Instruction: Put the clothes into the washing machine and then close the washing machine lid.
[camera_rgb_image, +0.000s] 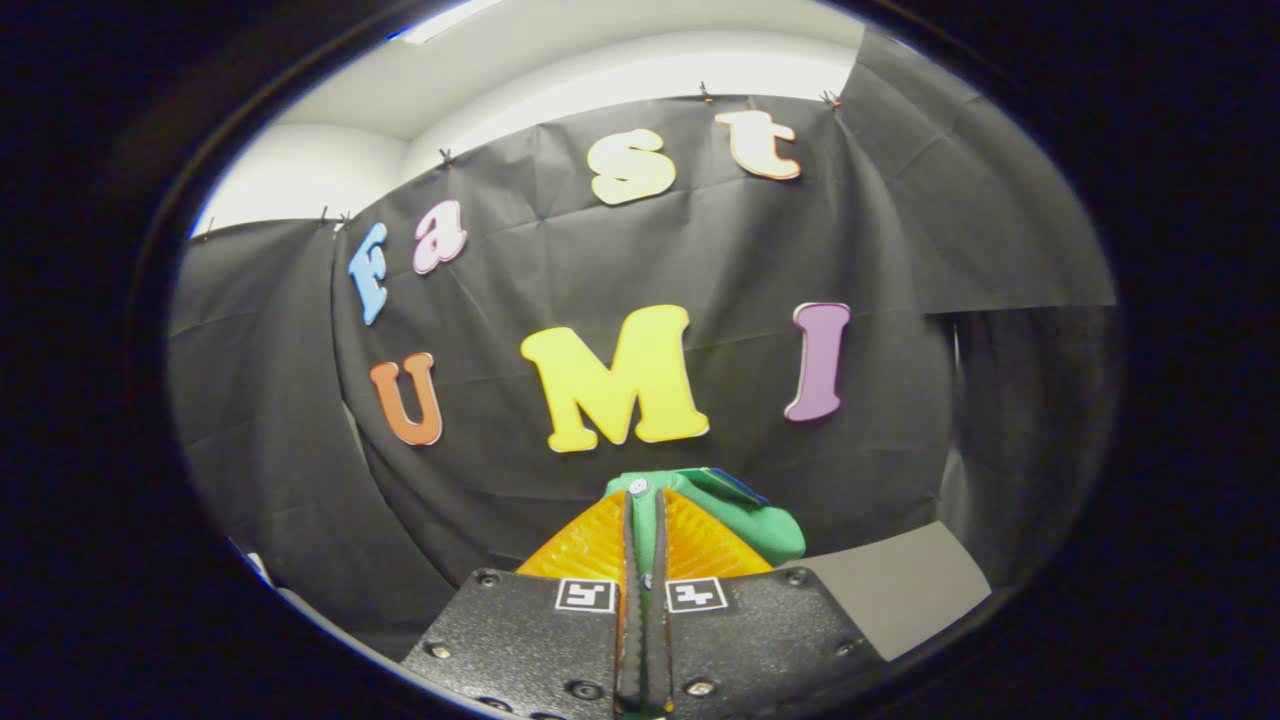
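Well beyond the tool hangs the booth's wall, a creased black cloth pinned along its upper edge by small clips, with further black panels folding round to either side. Above the cloth rises a pale room wall, curving up to a white ceiling where one bright strip of light glows. Lower down, just beside the tool on its right, lies a flat grey surface, lit evenly and without hard shadows.

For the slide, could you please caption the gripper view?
Gripper fingers shut on a green garment, held up before the booth's black cloth wall.
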